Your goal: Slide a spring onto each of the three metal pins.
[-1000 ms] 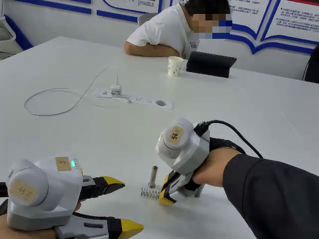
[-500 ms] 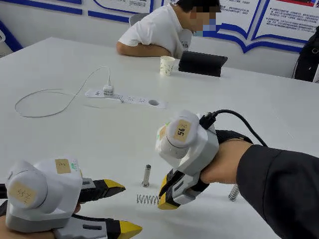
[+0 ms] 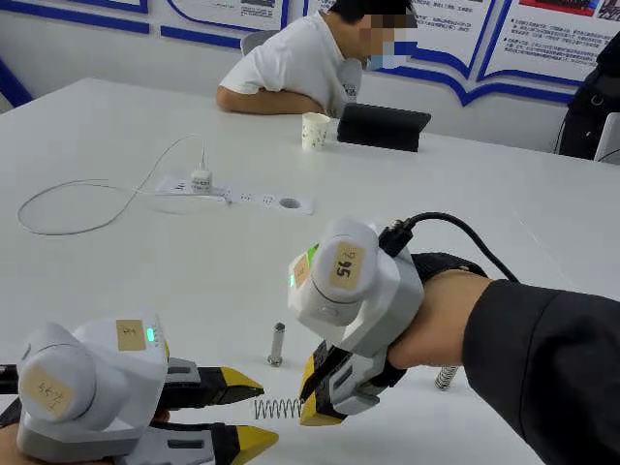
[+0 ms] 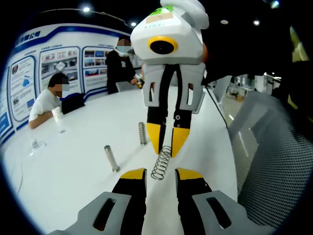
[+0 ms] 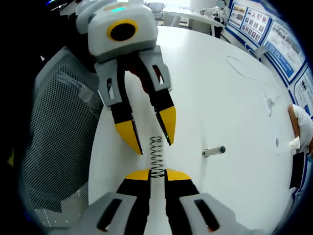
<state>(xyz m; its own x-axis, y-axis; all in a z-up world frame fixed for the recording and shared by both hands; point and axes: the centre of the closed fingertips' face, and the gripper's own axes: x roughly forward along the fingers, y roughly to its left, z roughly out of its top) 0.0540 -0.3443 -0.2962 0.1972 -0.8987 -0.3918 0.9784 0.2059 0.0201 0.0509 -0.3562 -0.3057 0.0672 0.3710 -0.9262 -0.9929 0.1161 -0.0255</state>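
Note:
A small metal spring (image 3: 277, 407) sticks out sideways from my right gripper (image 3: 312, 415), which is shut on one end of it. In the right gripper view the spring (image 5: 156, 156) rises from between my right gripper's (image 5: 159, 175) jaws toward the left gripper (image 5: 149, 134), which faces it. My left gripper (image 3: 260, 412) is open, and the spring's free end (image 4: 161, 162) hangs just above the gap at its (image 4: 161, 174) tips. One metal pin (image 3: 276, 344) stands upright on the white table just behind them. A second spring (image 3: 446, 376) lies by my right wrist.
Farther back on the white table (image 3: 145, 262) lie a power strip (image 3: 247, 197) with a looping white cable (image 3: 68, 208), a paper cup (image 3: 315, 130) and a dark tablet (image 3: 382, 124). A person (image 3: 300, 63) sits at the far edge.
My right gripper has brought the spring down and left, up to the left gripper's tips. The left gripper edged right to meet it. The head camera has shifted too.

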